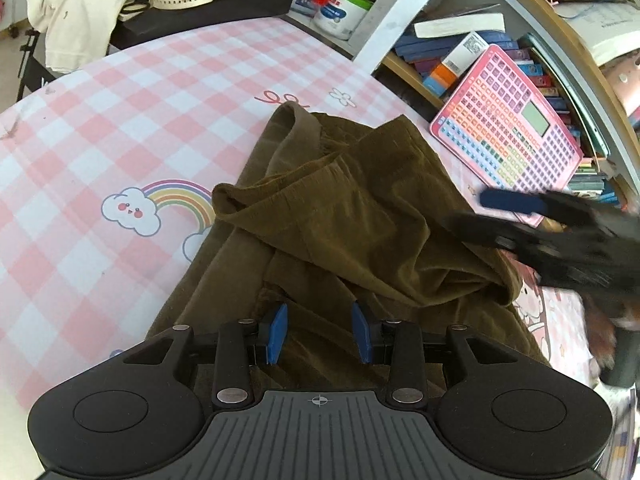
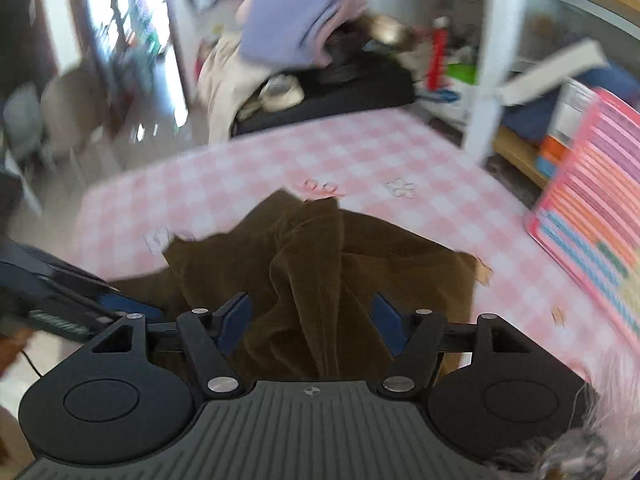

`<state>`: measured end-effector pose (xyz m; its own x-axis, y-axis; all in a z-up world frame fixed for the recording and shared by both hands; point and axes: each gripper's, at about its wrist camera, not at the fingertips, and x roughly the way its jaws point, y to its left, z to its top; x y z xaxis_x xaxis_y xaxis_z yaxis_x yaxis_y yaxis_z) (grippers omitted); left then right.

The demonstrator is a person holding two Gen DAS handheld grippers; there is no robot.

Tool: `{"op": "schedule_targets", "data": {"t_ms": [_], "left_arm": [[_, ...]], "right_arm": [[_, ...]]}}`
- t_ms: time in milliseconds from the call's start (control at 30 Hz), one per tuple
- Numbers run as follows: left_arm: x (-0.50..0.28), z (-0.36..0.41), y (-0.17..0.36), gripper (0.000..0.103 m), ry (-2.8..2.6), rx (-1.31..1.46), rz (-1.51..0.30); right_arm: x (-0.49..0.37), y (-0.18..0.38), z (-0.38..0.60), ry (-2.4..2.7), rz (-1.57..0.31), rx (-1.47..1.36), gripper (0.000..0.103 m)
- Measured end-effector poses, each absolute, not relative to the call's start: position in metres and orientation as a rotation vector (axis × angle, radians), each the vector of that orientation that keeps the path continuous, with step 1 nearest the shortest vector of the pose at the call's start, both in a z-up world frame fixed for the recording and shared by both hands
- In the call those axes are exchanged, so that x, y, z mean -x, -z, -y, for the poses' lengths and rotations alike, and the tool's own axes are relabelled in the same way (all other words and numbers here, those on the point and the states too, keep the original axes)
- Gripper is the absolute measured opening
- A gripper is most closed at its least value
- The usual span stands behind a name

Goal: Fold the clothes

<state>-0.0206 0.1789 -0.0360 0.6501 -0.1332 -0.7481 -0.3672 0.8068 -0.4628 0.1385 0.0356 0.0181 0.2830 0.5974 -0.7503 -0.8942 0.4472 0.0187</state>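
Plainly, the left gripper has its jaws partly apart, the two blue pads standing to either side of a gap with the brown garment showing in it; whether the pads press a fold of that cloth or merely stand over it cannot be told from the left wrist view. The garment stretches forward from these jaws across the pink checked cover, bunched into loose folds, with a hemmed edge turned up ahead and to the left of the jaws and its far end lying near the flower print. The right gripper has its jaws wide apart, and they pinch nothing: its blue pads stand clear on both sides of a ridge of the garment that rises between them and runs forward from the gap. In the left wrist view the right gripper shows blurred at the garment's right edge, ahead and to the right of the left jaws, one blue pad lifted above the cloth. In the blurred right wrist view the left gripper sits just left of the right jaws, low on the cloth. A pink keypad board leans against the bookshelf beyond the garment, off to the right of both pairs of jaws.
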Motion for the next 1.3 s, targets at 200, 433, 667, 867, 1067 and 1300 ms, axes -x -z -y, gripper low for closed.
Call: {"op": "schedule_targets", "data": {"t_ms": [200,433,667,867,1067,1300], "left_arm": [[0.018,-0.181,0.036,0.035,-0.141,0.645,-0.876],[0.016,-0.18,0.036,0.035,-0.128,0.636,-0.89],[0.005,-0.179,0.033,0.035,-0.1,0.602,-0.908],[0.002,-0.175,0.031,0.041,-0.092,0.574,-0.914],[0.001,-0.177,0.014,0.041,-0.087,0.561,-0.857],[-0.011,-0.187,-0.002,0.042,-0.093,0.533,-0.808]], "right_arm": [[-0.161,-0.011,-0.018,-0.968,-0.847,0.26,0.003],[-0.15,-0.033,0.176,-0.158,-0.627,-0.453,0.005],[-0.145,0.039,0.25,0.127,-0.888,-0.561,0.036],[-0.14,0.043,0.261,0.149,-0.853,-0.664,0.037],[-0.143,0.045,0.277,0.228,-0.854,-0.705,0.004],[-0.146,0.03,0.276,0.307,-0.802,-0.614,0.023]]}}
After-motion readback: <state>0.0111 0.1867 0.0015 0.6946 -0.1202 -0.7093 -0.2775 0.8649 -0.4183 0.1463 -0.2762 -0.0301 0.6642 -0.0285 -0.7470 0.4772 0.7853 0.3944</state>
